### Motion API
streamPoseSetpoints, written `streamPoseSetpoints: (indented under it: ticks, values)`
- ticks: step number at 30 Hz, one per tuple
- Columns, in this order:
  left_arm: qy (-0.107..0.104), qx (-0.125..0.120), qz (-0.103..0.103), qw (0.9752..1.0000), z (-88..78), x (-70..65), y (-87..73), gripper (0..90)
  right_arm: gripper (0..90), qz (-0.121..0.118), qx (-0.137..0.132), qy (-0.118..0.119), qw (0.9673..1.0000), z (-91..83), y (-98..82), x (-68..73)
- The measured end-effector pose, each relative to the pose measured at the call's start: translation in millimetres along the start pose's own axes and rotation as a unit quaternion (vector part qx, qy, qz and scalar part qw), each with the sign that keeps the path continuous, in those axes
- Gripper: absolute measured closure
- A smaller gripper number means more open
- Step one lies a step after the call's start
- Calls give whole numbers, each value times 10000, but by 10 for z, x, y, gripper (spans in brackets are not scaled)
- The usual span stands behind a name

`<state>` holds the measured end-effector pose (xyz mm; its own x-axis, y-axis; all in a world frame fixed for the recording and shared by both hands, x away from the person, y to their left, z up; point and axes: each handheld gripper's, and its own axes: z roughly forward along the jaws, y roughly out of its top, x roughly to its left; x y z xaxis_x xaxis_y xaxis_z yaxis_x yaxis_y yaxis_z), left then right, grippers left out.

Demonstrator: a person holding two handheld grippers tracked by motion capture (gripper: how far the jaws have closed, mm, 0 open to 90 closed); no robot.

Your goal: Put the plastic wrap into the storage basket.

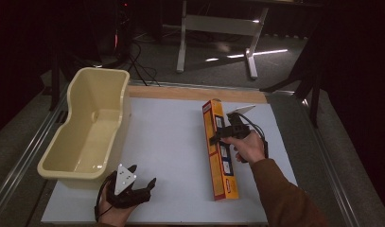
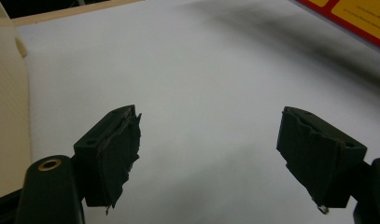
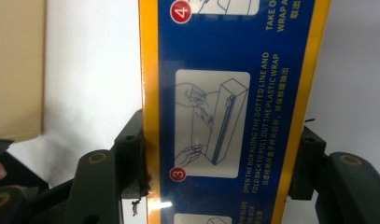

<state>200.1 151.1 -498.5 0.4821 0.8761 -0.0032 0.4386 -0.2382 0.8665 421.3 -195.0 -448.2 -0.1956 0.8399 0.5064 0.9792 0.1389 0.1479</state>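
The plastic wrap box [image 1: 220,150] lies lengthwise on the white table [image 1: 176,142], right of centre, well apart from the cream tub [image 1: 88,127] at the left edge. The right gripper [image 1: 226,134] straddles the box across its narrow width near the middle — a balanced spot, probably chosen for lifting — with a jaw pressed to each long side, the hand [image 1: 250,146] reaching in from the right. The left gripper [image 1: 142,187] rests low beside the tub's near corner, jaws spread wide on nothing.
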Motion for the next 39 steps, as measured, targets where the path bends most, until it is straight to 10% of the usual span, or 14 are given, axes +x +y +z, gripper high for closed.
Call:
streamPoseSetpoints:
  ticks: [22,39]
  values:
    - [18,-78,39,10000,-19,-6,2,212,388,-614,-190,791,9948,-87,137,767]
    - [24,-153,2,9999,-27,-8,-11,217,389,-661,-308,1408,9874,-103,444,1192]
